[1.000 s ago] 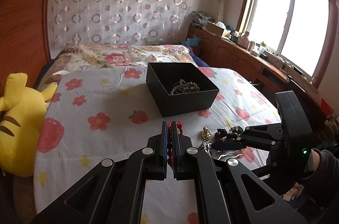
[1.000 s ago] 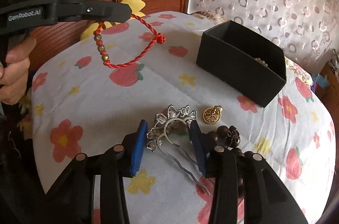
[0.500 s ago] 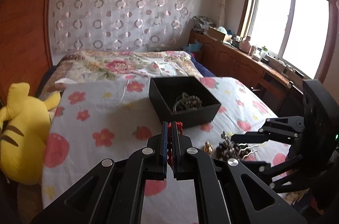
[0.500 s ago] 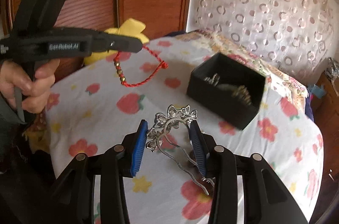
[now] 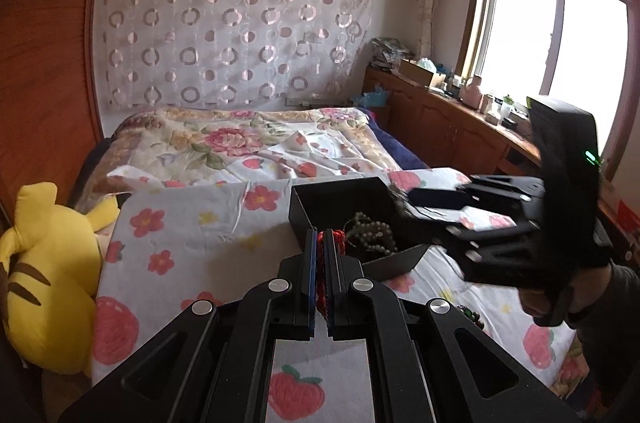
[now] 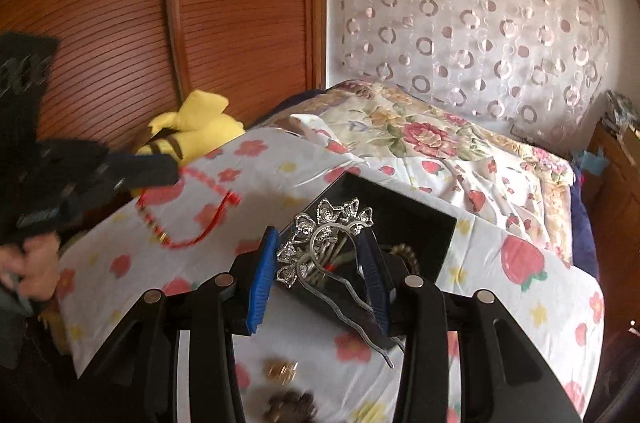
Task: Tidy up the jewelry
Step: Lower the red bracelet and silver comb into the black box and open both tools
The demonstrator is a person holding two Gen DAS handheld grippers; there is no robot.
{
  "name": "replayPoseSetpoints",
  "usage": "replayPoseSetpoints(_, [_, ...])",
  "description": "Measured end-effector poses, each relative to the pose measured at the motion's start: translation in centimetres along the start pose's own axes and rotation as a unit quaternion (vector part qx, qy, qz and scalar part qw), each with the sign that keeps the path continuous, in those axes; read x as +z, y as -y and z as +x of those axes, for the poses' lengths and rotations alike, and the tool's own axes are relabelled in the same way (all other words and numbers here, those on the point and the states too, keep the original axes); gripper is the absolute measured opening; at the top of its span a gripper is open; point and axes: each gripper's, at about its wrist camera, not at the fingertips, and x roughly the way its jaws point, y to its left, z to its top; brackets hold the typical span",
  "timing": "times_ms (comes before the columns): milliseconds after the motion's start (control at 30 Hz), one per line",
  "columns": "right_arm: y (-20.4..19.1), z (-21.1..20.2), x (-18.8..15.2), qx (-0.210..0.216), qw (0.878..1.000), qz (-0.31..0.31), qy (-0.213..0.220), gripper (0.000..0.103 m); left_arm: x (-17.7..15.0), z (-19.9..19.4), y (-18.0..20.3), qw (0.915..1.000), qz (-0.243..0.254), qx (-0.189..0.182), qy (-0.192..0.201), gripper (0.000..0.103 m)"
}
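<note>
My left gripper (image 5: 320,236) is shut on a red cord bracelet (image 5: 339,237), held just in front of the open black box (image 5: 304,207). The right wrist view shows the bracelet (image 6: 188,219) as a hanging loop with gold beads below that gripper (image 6: 154,170). My right gripper (image 6: 320,263) is shut on a silver flower hair comb (image 6: 326,239), its prongs pointing back towards me, above the near edge of the box (image 6: 416,223). A string of brown beads (image 5: 372,235) lies inside the box. In the left wrist view the right gripper (image 5: 436,201) is blurred over the box's right side.
The box sits on a flowered cloth (image 5: 180,235) over the bed. A gold pendant (image 6: 282,371) and dark beads (image 6: 292,407) lie on the cloth near me. A yellow plush toy (image 5: 44,271) rests at the left by a wooden panel. Cabinets and a window stand at the right.
Both grippers have risen and moved towards the black box. The right one lifted the hair comb off the cloth and brought it over the box. The left one still holds the red bracelet.
</note>
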Motion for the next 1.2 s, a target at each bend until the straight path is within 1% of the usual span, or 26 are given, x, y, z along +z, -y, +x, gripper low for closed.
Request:
replayPoseSetpoints(133, [1.1, 2.3, 0.6, -0.012, 1.0, 0.01, -0.014, 0.044, 0.3, 0.5, 0.3, 1.0, 0.005, 0.002, -0.002, 0.002])
replayPoseSetpoints(233, [2.0, 3.5, 0.5, -0.012, 0.999, 0.029, -0.028, 0.045, 0.7, 0.9, 0.3, 0.9999, 0.007, 0.006, -0.003, 0.002])
replayPoseSetpoints(267, [2.3, 3.7, 0.5, -0.011, 0.999, 0.035, -0.032, 0.046, 0.8, 1.0, 0.2, 0.9999, 0.007, 0.007, -0.004, 0.002])
replayPoseSetpoints(333, [2.7, 4.0, 0.2, -0.001, 0.998, 0.044, -0.035, 0.053, 1.1, 1.2, 0.1, 0.9999, 0.006, 0.008, -0.004, 0.002])
replayPoseSetpoints(367, [2.8, 3.9, 0.2, -0.003, 0.998, 0.046, -0.034, 0.056, 1.1, 1.3, 0.1, 0.9999, 0.005, 0.008, -0.005, 0.002])
replayPoseSetpoints(467, [2.9, 3.5, 0.0, -0.008, 0.998, 0.045, -0.032, 0.056, 1.3, 1.5, 0.0, 1.0, 0.005, 0.006, -0.005, 0.002])
replayPoseSetpoints(533, [2.8, 2.9, -0.2, -0.019, 0.999, 0.039, -0.03, 0.056, 1.6, 1.9, 0.0, 1.0, 0.004, 0.004, -0.006, 0.002])
replayPoseSetpoints(667, [3.9, 1.3, -1.3, -0.035, 0.998, 0.039, -0.03, 0.056, 2.7, 3.8, 0.5, 0.9999, 0.006, -0.001, -0.009, 0.002])
replayPoseSetpoints(833, [5.5, -0.9, -3.0, -0.044, 0.998, 0.051, -0.021, 0.056, 3.7, 6.4, 1.9, 0.9998, 0.011, -0.005, -0.015, 0.002])
replayPoseSetpoints(1000, [6.4, -2.9, -4.4, -0.044, 0.997, 0.059, -0.014, 0.056, 4.4, 9.3, 2.9, 0.9994, 0.016, 0.006, -0.03, 0.002])
replayPoseSetpoints(1200, [6.2, -4.1, -5.9, -0.04, 0.997, 0.058, -0.011, 0.056, 4.2, 11.0, 3.7, 0.9987, 0.021, 0.025, -0.039, 0.002])
